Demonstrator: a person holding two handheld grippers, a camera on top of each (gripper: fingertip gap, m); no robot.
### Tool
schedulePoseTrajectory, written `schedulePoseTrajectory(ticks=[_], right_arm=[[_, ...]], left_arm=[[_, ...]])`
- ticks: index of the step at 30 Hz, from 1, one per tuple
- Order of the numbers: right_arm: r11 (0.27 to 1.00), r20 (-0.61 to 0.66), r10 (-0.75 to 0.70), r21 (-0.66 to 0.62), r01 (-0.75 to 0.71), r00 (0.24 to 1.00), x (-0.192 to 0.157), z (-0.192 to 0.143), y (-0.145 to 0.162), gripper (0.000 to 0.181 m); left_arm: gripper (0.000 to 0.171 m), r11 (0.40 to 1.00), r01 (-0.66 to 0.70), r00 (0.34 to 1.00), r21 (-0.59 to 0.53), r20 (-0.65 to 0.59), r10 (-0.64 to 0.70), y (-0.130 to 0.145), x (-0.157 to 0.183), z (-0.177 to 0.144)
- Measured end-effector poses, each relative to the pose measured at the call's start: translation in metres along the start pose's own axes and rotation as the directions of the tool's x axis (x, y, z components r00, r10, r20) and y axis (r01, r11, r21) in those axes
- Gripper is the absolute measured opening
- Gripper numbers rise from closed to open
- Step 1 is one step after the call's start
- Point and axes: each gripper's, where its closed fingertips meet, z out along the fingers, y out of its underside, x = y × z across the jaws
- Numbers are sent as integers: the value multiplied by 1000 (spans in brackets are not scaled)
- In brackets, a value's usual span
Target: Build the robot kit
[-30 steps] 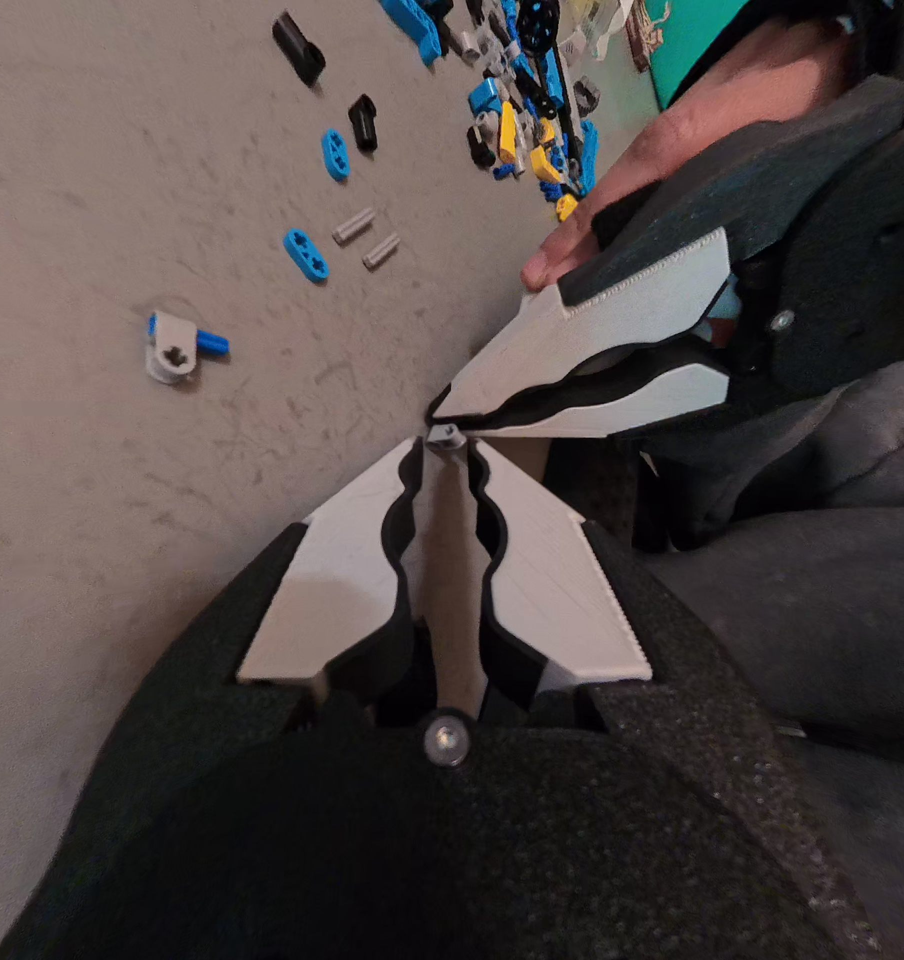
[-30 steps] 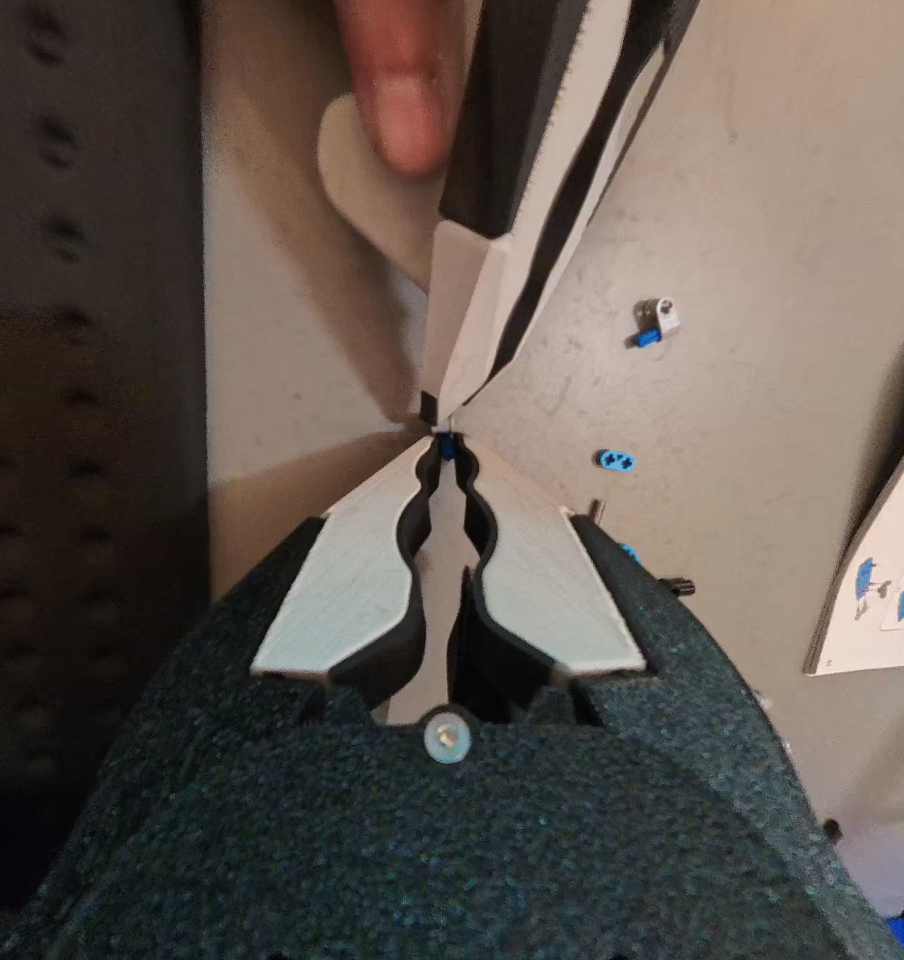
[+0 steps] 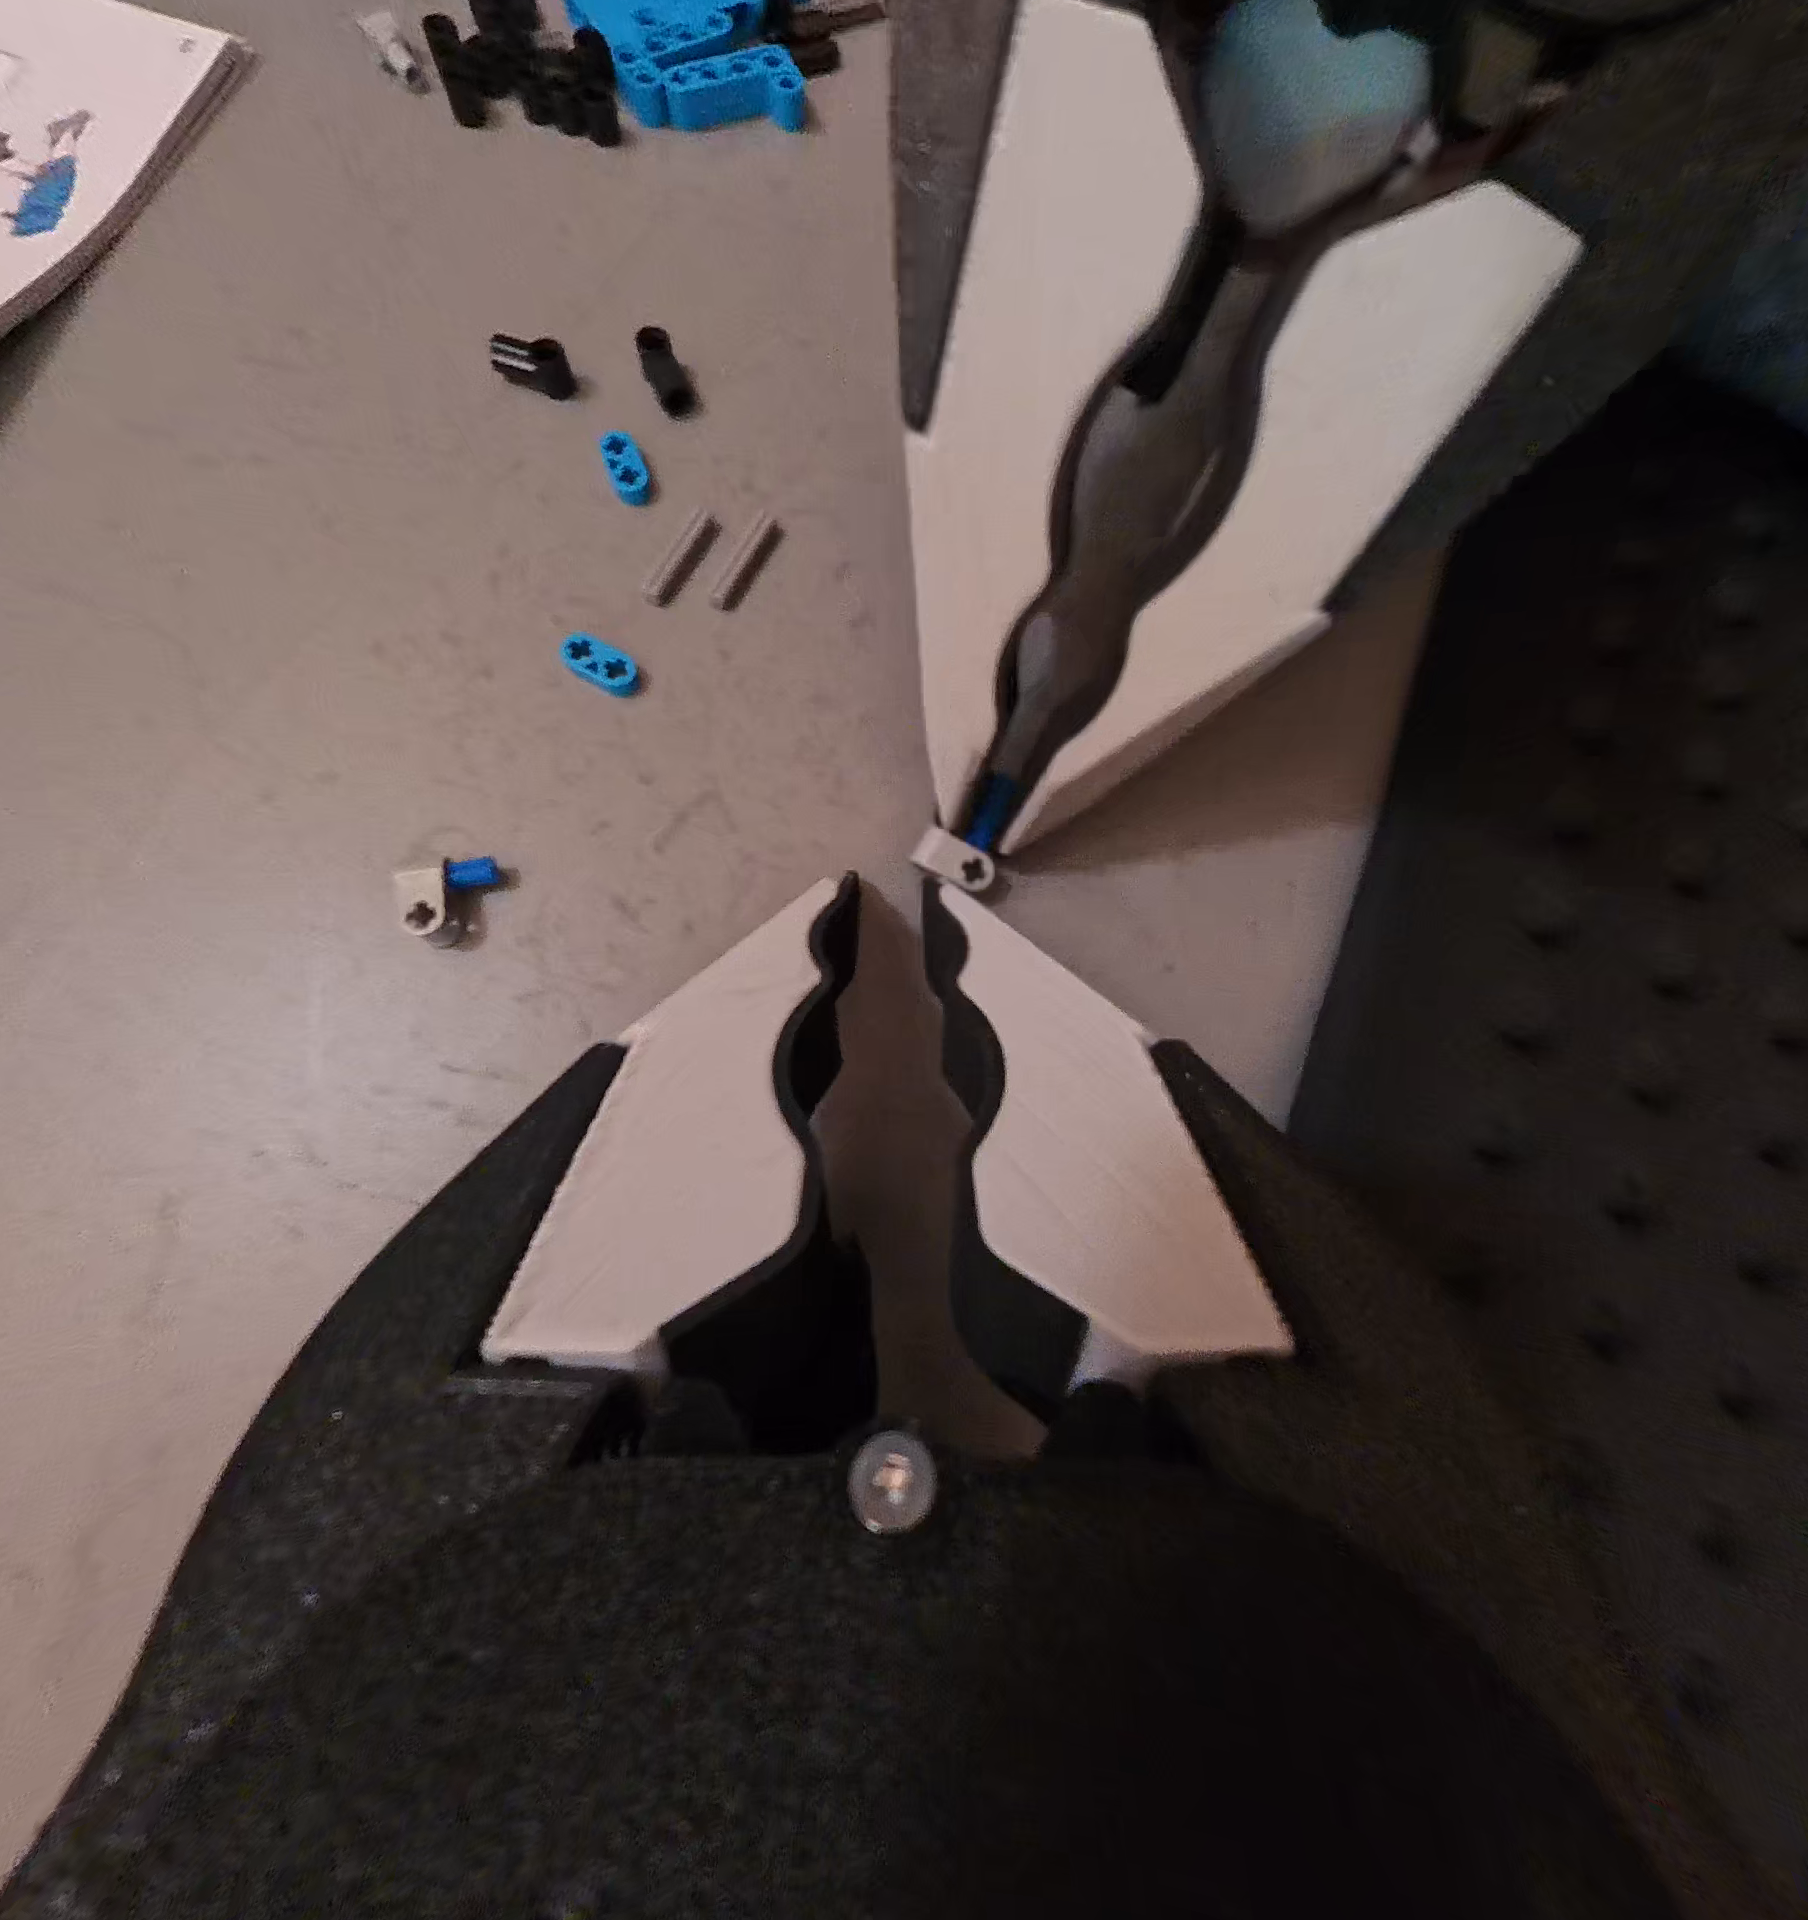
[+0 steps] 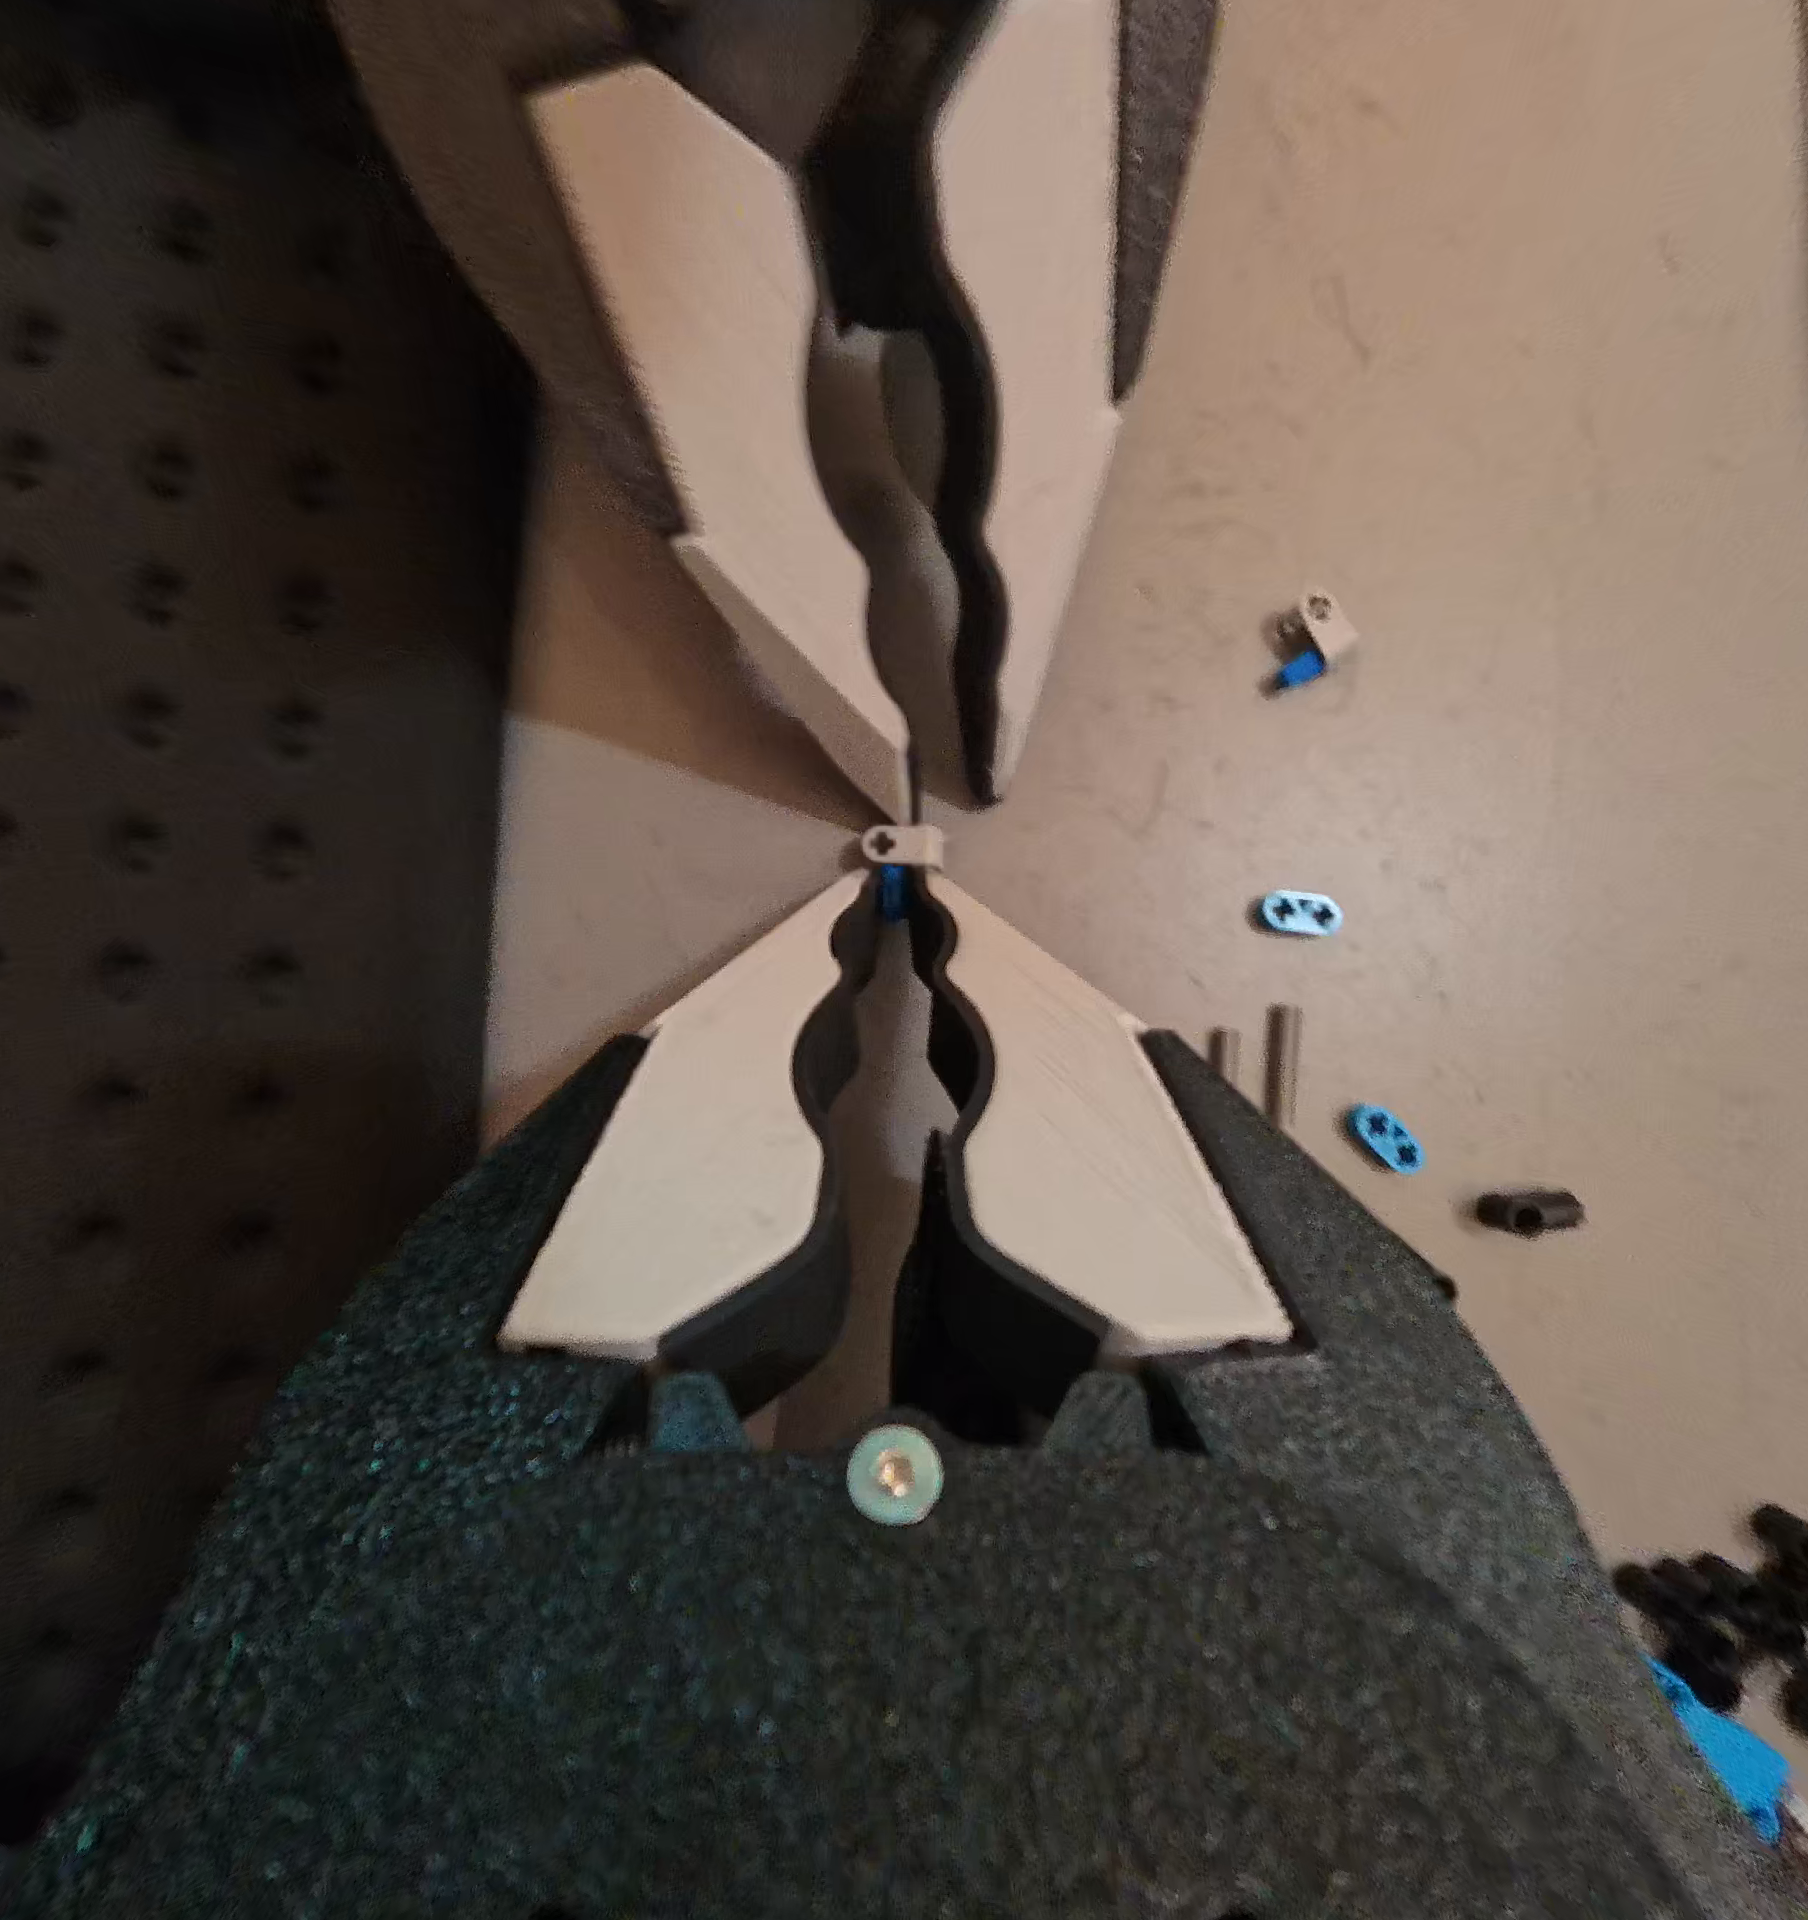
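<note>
Right gripper pinching blue pin with grey piece, mid-frame; left gripper open, empty, just below it.

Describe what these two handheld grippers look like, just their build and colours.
Both match. The left gripper and right gripper each have two pale, wedge-shaped fingers tapering to points, with wavy black pads along the inner edges, set in a rough, black, grainy body with one silver screw at its centre.
</note>
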Motion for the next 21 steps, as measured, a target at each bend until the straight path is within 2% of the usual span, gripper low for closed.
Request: schedulePoseTrajectory(ticks=[5,8,13,18,21], right_arm=[[1000,-2,-1,22,1,1000,-3,-2,-1,4],[999,-41,10,53,-8,999,4,-8,-1,5],[998,-56,4,65,0,998,6,-5,-1,5],[999,-59,-18,43,21,998,5,2,-1,5],[998,-55,-4,57,7,998,6,4,-2,4]], left_arm=[[17,998,43,999,41,-15,-43,-2,-4,-8],[19,997,-2,999,81,-46,6,-8,5,-12],[22,992,-126,992,28,9,126,-2,11,-4],[20,994,-110,994,17,14,109,0,7,-4],[12,994,-107,994,-3,3,107,3,8,-2]])
